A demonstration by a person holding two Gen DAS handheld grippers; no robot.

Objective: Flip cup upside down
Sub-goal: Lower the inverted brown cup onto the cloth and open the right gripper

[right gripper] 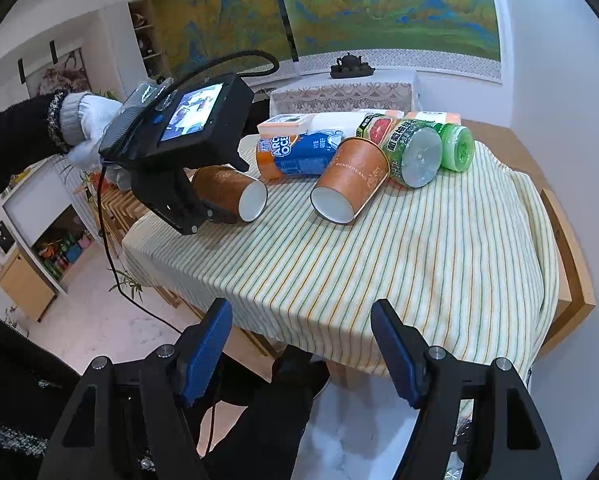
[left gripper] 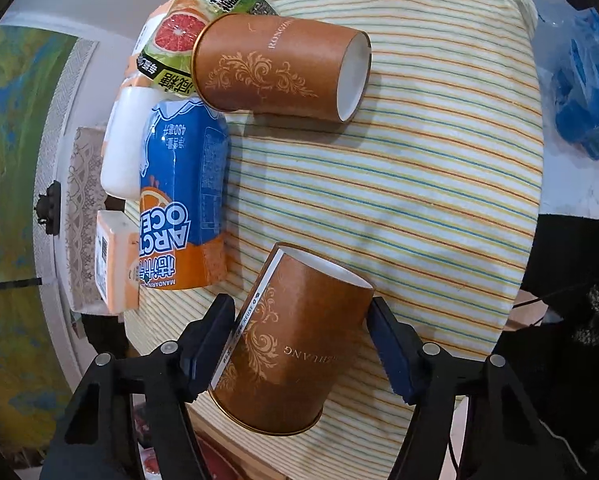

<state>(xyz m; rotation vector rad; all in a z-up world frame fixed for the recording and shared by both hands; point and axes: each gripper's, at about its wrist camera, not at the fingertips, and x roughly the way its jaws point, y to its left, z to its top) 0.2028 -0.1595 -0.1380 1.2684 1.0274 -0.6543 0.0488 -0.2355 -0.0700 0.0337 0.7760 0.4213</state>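
cup (left gripper: pixel 291 340) between left claw (left gripper: pixel 301 344) pads

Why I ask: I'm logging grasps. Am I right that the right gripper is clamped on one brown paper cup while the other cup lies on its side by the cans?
Wrong gripper. The left gripper is shut on the brown paper cup, as the left wrist view shows; the right gripper is open and holds nothing. The other cup does lie on its side by the cans.

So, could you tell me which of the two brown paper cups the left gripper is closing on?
The brown paper cup near the table's edge sits between the left gripper fingers. The other brown paper cup lies free, leaning against the green-labelled grapefruit bottle.
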